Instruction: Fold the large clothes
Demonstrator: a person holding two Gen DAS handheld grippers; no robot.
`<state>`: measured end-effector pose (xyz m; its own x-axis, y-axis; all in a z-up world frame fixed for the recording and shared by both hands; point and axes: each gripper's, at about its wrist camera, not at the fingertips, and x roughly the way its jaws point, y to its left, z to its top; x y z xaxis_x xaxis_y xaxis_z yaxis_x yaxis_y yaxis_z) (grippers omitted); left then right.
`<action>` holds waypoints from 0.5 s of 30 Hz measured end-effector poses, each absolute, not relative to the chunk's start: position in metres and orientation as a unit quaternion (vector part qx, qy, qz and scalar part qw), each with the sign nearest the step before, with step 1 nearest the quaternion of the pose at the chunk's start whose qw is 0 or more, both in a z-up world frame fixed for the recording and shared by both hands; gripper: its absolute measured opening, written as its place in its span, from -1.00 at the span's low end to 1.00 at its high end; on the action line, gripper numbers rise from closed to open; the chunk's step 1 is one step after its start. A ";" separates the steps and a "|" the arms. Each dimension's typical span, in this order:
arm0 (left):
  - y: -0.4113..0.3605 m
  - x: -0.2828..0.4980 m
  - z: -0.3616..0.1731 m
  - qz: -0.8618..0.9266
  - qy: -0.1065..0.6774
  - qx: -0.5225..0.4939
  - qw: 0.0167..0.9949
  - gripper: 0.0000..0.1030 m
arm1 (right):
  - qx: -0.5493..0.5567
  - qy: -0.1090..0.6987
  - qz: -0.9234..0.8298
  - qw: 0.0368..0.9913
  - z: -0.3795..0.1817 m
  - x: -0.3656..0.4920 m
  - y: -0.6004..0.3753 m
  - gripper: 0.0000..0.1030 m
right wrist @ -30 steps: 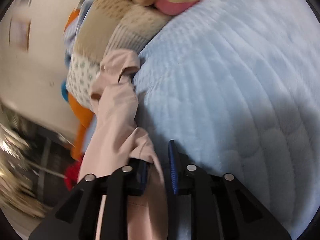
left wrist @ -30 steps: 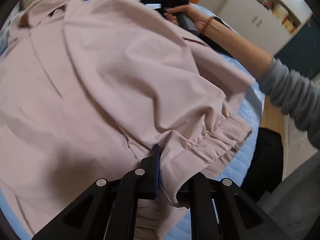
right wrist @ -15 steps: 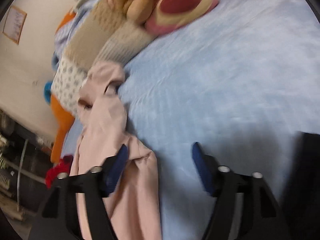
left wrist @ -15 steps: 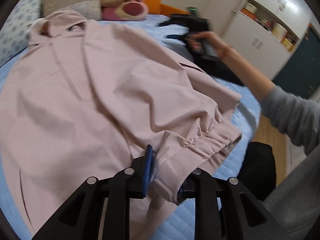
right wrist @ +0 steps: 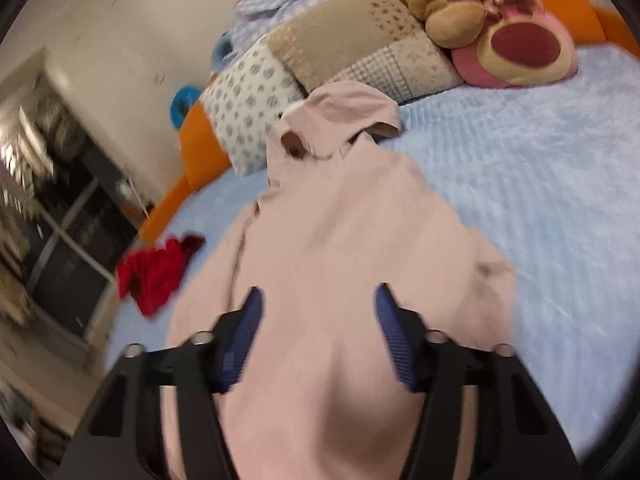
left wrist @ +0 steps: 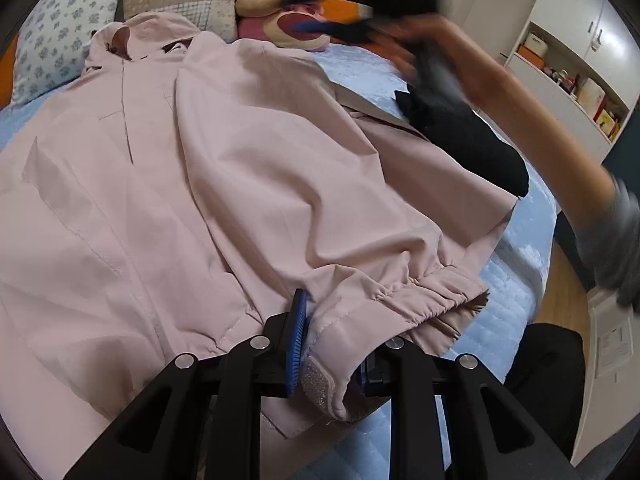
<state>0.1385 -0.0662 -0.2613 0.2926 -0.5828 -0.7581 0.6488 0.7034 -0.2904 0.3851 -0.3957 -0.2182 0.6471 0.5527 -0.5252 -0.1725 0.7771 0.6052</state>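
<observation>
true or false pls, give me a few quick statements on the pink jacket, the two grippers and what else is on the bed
1. The pink jacket lies spread on a light blue bed cover. True.
2. The left gripper has the jacket's elastic cuff between its fingers. True.
3. The right gripper is clamped on the jacket's hood. False: its jaws stand apart with nothing pinched between them, and the hood lies far ahead, by the pillows.
4. A red cloth lies near the bed's edge. True.
5. The plush toys sit on the floor. False: they rest at the head of the bed, by the patchwork pillow.
</observation>
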 end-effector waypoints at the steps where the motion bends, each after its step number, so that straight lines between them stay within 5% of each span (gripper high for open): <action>1: -0.066 0.140 -0.261 -0.390 0.456 0.031 0.800 -0.51 | 0.240 0.377 0.176 0.877 -0.214 0.415 -0.381 -0.08; 2: -0.066 0.143 -0.262 -0.396 0.458 0.022 0.796 -0.51 | 0.217 0.386 0.155 0.883 -0.211 0.435 -0.373 -0.07; 4: -0.066 0.149 -0.267 -0.408 0.464 -0.003 0.786 -0.51 | 0.157 0.392 0.107 0.900 -0.204 0.480 -0.348 0.45; 5: -0.062 0.151 -0.268 -0.414 0.466 -0.018 0.782 -0.51 | 0.129 0.399 0.081 0.904 -0.201 0.513 -0.333 0.54; 12: -0.040 0.161 -0.273 -0.444 0.474 -0.070 0.757 -0.51 | -0.091 0.495 -0.017 0.864 -0.252 0.639 -0.271 0.53; 14: -0.036 0.165 -0.277 -0.449 0.478 -0.089 0.749 -0.51 | -0.181 0.522 -0.041 0.833 -0.278 0.653 -0.258 0.10; 15: -0.035 0.166 -0.279 -0.452 0.480 -0.094 0.746 -0.51 | -0.198 0.531 -0.041 0.823 -0.288 0.657 -0.256 -0.55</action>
<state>0.1661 -0.0348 -0.2786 0.1306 -0.7645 -0.6312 0.5834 0.5740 -0.5745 0.6570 -0.2563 -0.2880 0.4328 -0.2769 -0.8579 -0.1435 0.9183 -0.3688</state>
